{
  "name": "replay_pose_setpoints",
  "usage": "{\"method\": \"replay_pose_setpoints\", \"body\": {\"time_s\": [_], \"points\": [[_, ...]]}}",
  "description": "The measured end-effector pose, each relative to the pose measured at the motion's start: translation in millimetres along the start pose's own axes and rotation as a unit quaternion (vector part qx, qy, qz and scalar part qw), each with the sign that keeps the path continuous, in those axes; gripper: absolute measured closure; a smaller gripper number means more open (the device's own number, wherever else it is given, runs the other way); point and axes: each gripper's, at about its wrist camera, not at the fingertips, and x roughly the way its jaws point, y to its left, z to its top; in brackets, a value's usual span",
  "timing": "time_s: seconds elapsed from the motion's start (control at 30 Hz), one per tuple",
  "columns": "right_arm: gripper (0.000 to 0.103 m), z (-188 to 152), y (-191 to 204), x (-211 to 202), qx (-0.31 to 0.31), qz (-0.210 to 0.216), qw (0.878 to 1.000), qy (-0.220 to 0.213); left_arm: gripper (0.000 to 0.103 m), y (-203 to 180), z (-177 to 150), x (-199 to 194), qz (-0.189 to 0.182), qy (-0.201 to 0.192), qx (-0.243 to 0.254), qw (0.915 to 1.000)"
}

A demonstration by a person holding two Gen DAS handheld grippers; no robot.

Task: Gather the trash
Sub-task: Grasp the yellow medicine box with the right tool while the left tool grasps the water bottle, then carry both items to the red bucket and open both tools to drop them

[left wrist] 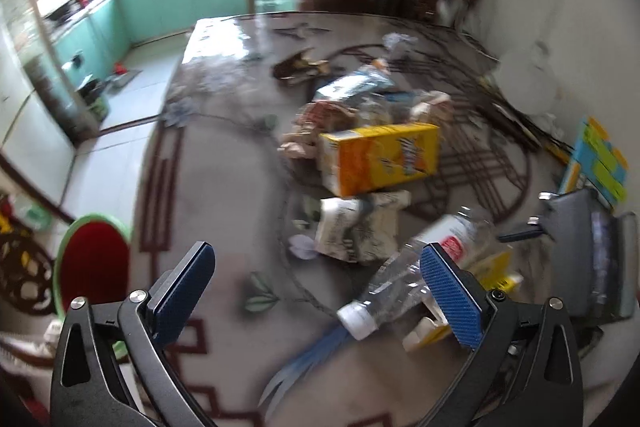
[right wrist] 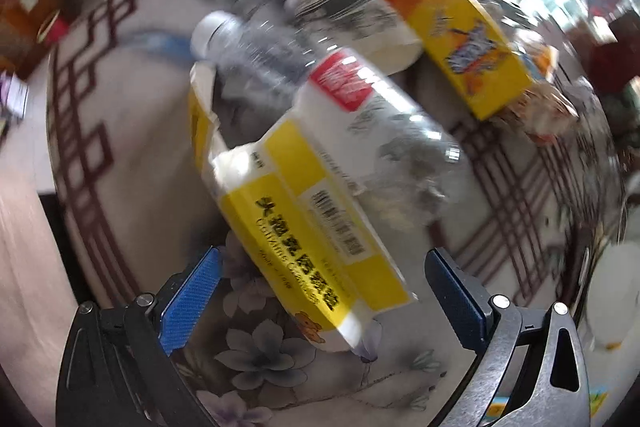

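The right claw point(right wrist: 322, 301) points straight down at the bench point(right wrist: 120, 155) with its jaws spread wide, pressing on nothing, and the yellow-and-white carton point(right wrist: 304, 227) lies directly beneath it. The carton's near end sits between the two blue pads point(right wrist: 192, 301), while its long axis runs diagonally away toward the upper left, so the pads straddle its narrow width, not its length. A clear plastic bottle point(right wrist: 320, 95) with a white cap lies just behind and partly over the carton's far end, touching it, with a larger yellow box point(right wrist: 460, 43) farther off. The left claw point(left wrist: 322, 295) is also released and empty; from its view the same bottle point(left wrist: 404, 275) lies off to its right, with the carton point(left wrist: 496, 271) mostly hidden behind the right pad. The right hand is plainly the nearer one, and closing on the carton looks like the step in hand, likely needing a little more descent first.
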Motion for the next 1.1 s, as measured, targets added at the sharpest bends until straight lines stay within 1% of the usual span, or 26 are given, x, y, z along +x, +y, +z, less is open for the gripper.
{"method": "replay_pose_setpoints", "body": {"time_s": [0.07,0.1,0.17,0.2,0.23,0.27,0.33,0.4,0.43,0.47,0.53,0.57,0.6,0.63,0.67,0.73,0.8,0.83,0.87,0.9,0.97,1.0,1.03,1.1], "points": [[0.032,-3,7,7,-0.021,0.000,1.000,0.003,0.000,-4,1,2,-0.006,0.000,0.011,0.9999],[0.034,-5,9,9,-0.025,0.003,1.000,0.003,0.000,-6,2,3,-0.012,0.001,0.014,0.9998],[0.052,-9,10,11,-0.019,0.025,1.000,0.001,0.000,-7,3,7,-0.025,0.004,0.014,0.9996],[0.058,-12,8,12,-0.006,0.041,0.999,-0.004,0.000,-8,5,9,-0.032,0.005,0.012,0.9994],[0.065,-15,7,11,0.004,0.047,0.999,-0.008,0.000,-9,6,11,-0.039,0.006,0.011,0.9992],[0.068,-18,7,12,0.013,0.049,0.999,-0.013,0.000,-10,7,13,-0.046,0.006,0.012,0.9989],[0.069,-26,-1,5,0.043,0.081,0.995,-0.026,0.000,-14,10,17,-0.062,0.007,0.022,0.9978],[0.070,-37,-16,-3,0.089,0.123,0.988,-0.042,0.000,-22,12,20,-0.074,0.011,0.046,0.9961],[0.070,-48,-26,-10,0.125,0.155,0.978,-0.056,0.000,-28,13,24,-0.081,0.015,0.067,0.9944],[0.070,-56,-34,-15,0.148,0.171,0.972,-0.066,0.000,-32,13,25,-0.084,0.019,0.077,0.9933],[0.070,-72,-52,-29,0.206,0.188,0.956,-0.086,0.000,-46,13,30,-0.101,0.029,0.114,0.9879],[0.070,-83,-62,-35,0.241,0.190,0.947,-0.096,0.000,-54,12,32,-0.113,0.033,0.134,0.9840],[0.070,-97,-75,-40,0.282,0.189,0.934,-0.109,0.000,-62,12,34,-0.122,0.037,0.151,0.9803],[0.070,-102,-80,-47,0.305,0.186,0.927,-0.117,0.000,-73,11,40,-0.128,0.043,0.175,0.9752],[0.070,-115,-92,-50,0.343,0.175,0.914,-0.126,0.000,-80,9,44,-0.127,0.048,0.190,0.9724],[0.069,-130,-107,-57,0.379,0.153,0.902,-0.137,0.000,-98,7,63,-0.126,0.068,0.221,0.9647],[0.070,-141,-114,-63,0.409,0.132,0.891,-0.149,0.002,-108,3,82,-0.118,0.093,0.237,0.9599],[0.069,-144,-117,-65,0.419,0.128,0.886,-0.154,0.006,-111,1,89,-0.113,0.103,0.241,0.9583],[0.069,-148,-119,-68,0.425,0.128,0.882,-0.157,0.021,-115,-1,96,-0.111,0.113,0.246,0.9563],[0.069,-152,-121,-71,0.433,0.129,0.877,-0.165,0.038,-117,-4,101,-0.101,0.117,0.250,0.9560],[0.069,-148,-114,-71,0.438,0.129,0.873,-0.172,0.055,-116,-7,106,-0.104,0.128,0.241,0.9562],[0.069,-143,-116,-69,0.439,0.129,0.872,-0.175,0.058,-115,-8,106,-0.106,0.130,0.236,0.9571],[0.069,-142,-115,-71,0.439,0.130,0.871,-0.178,0.058,-114,-9,105,-0.111,0.130,0.228,0.9585],[0.069,-138,-115,-77,0.437,0.133,0.870,-0.187,0.058,-109,-10,94,-0.116,0.118,0.218,0.9619]]}}
